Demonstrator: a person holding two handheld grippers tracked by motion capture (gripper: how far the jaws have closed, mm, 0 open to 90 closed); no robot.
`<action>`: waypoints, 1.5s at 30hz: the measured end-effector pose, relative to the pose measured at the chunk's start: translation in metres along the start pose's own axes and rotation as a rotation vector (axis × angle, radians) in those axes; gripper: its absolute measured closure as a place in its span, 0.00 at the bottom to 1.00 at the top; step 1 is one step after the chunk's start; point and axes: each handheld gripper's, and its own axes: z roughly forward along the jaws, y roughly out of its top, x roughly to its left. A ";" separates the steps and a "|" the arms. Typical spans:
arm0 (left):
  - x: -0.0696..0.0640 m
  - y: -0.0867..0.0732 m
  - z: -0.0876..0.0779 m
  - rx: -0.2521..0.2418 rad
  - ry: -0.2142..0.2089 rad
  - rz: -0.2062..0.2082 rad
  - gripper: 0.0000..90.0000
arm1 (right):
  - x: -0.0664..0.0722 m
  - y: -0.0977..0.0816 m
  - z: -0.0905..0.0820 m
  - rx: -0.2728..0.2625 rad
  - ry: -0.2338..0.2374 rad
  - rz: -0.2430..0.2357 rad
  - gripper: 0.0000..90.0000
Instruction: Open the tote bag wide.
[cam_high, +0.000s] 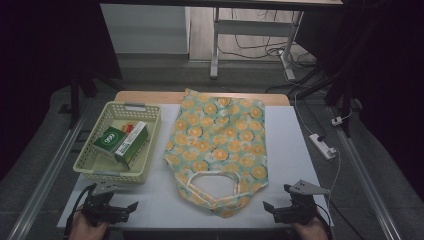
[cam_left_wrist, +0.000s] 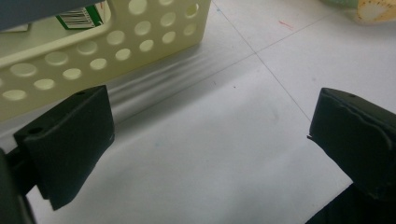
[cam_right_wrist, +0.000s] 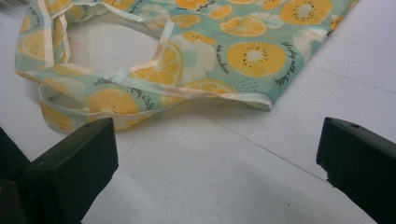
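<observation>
Orange-print bag (cam_high: 218, 145) between both tongs

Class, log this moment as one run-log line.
left gripper: open, empty | right gripper: open, empty | bag: flat, untouched | basket: holds boxes

The fruit-print bag (cam_high: 217, 150) lies flat mid-table and serves as the landmark. Left of it, just beside its edge, stands the perforated basket (cam_high: 95, 167) — its walls block any low sideways pass there. Right of the bag the white tabletop (cam_high: 290, 145) is bare out to the edge. Nearer the person than the bag, a bare strip runs between the left gripper (cam_high: 131, 207) and the right gripper (cam_high: 270, 207) — both with jaws wide apart, nothing between them.
</observation>
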 end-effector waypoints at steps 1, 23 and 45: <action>-0.001 0.000 0.000 0.000 0.000 0.003 0.01 | 0.000 0.000 0.000 0.005 0.005 -0.002 0.00; 0.000 0.001 0.002 0.019 -0.015 0.006 0.02 | 0.003 0.001 0.003 0.033 0.023 -0.037 0.00; 0.001 0.000 0.000 0.000 -0.036 0.002 0.02 | 0.014 0.007 0.006 0.010 0.075 -0.113 0.00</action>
